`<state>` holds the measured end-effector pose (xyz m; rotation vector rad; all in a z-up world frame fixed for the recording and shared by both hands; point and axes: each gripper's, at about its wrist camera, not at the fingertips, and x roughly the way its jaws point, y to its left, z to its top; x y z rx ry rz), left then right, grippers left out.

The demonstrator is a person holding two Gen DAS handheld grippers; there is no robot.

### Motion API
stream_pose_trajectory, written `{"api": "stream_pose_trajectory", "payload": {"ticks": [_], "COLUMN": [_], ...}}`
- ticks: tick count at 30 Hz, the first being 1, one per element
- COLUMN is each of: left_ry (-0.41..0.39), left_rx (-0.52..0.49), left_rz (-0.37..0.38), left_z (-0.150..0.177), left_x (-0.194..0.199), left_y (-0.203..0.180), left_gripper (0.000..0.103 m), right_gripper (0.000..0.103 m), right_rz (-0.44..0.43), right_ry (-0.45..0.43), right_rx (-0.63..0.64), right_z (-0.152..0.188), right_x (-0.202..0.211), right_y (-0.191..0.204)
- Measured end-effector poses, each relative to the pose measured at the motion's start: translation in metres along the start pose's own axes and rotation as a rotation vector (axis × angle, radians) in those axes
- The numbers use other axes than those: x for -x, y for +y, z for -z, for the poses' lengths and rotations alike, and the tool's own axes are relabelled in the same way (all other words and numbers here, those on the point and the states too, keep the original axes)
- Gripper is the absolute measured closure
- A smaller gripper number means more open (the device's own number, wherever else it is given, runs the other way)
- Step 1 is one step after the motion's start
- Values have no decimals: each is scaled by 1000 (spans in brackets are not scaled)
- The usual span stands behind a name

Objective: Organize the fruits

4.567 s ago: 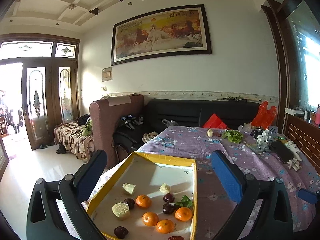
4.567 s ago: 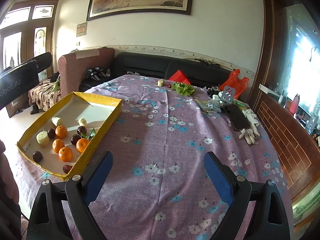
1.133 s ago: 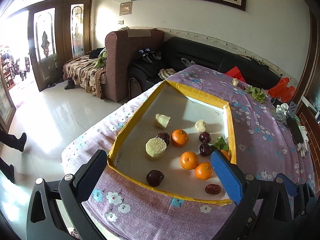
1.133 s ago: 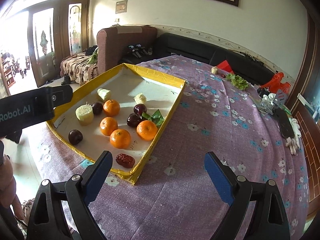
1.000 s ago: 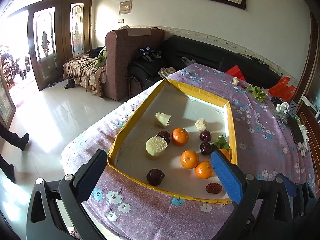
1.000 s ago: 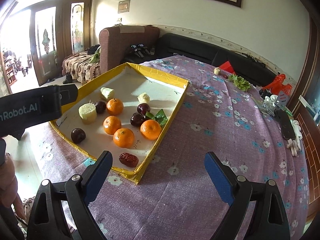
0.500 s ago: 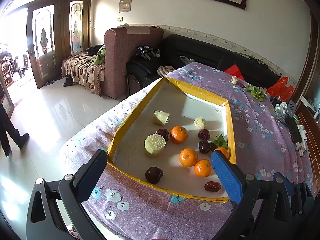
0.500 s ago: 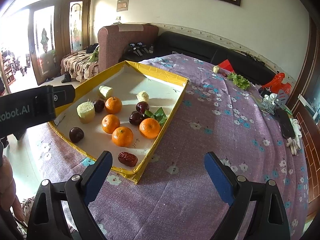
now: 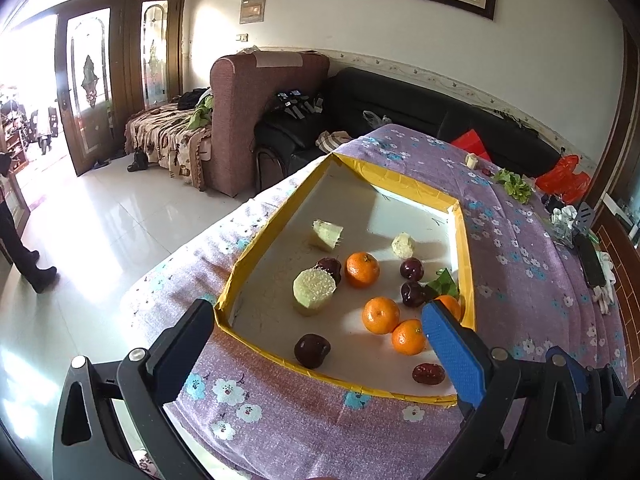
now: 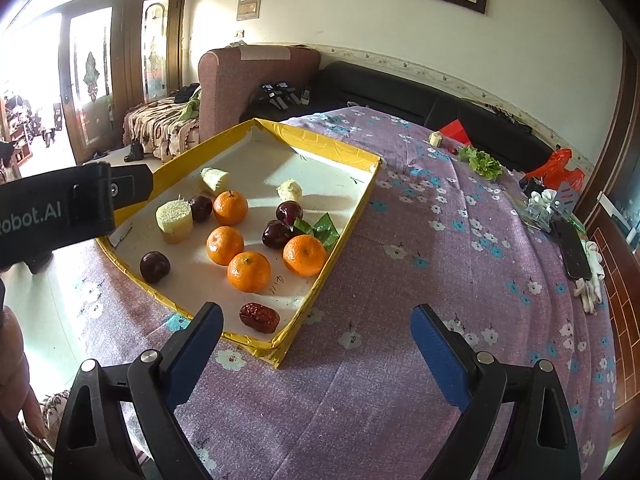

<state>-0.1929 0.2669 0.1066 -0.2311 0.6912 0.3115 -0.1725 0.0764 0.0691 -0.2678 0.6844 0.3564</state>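
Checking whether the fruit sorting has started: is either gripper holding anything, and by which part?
Nothing is held. The left gripper and right gripper are both open and empty; the fruit lies in the yellow tray.

I've brought both grippers closer over the tray (image 9: pixel 466 240). It now fills mid-frame. The fruit hasn't shifted.

I see four oranges (image 10: pixel 249 271) clustered at the yellow tray's (image 10: pixel 328 145) centre, dark plums (image 10: pixel 155 267) scattered around, a wrinkled red date (image 10: pixel 259 317) at six o'clock.
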Motion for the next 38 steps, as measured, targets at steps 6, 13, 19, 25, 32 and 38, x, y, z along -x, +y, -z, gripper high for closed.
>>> {"api": "stream_pose_trajectory", "payload": {"ticks": [6, 13, 19, 25, 32, 38], "left_ry": [0, -22, -64, -82, -78, -105], "left_rx": [-6, -8, 23, 2, -22, -63], "left_rz": [-19, -65, -85, -62, -19, -81], "left_z": [1, -7, -12, -10, -7, -18], "left_x": [1, 9, 24, 29, 31, 40], "left_y": [2, 13, 25, 19, 13, -1], "left_gripper": [0, 0, 0, 0, 0, 0], "right_gripper": [5, 5, 5, 5, 5, 5], "right_rz": [-11, -71, -93, -101, -98, -50], "right_ry": [1, -7, -28, -70, -82, -97], "right_rx": [-1, 8, 37, 67, 50, 19], "right_z": [1, -7, -16, -17, -15, -14], "right_x": [-1, -7, -4, 7, 11, 18], "right_y": [2, 9, 22, 32, 29, 11]}}
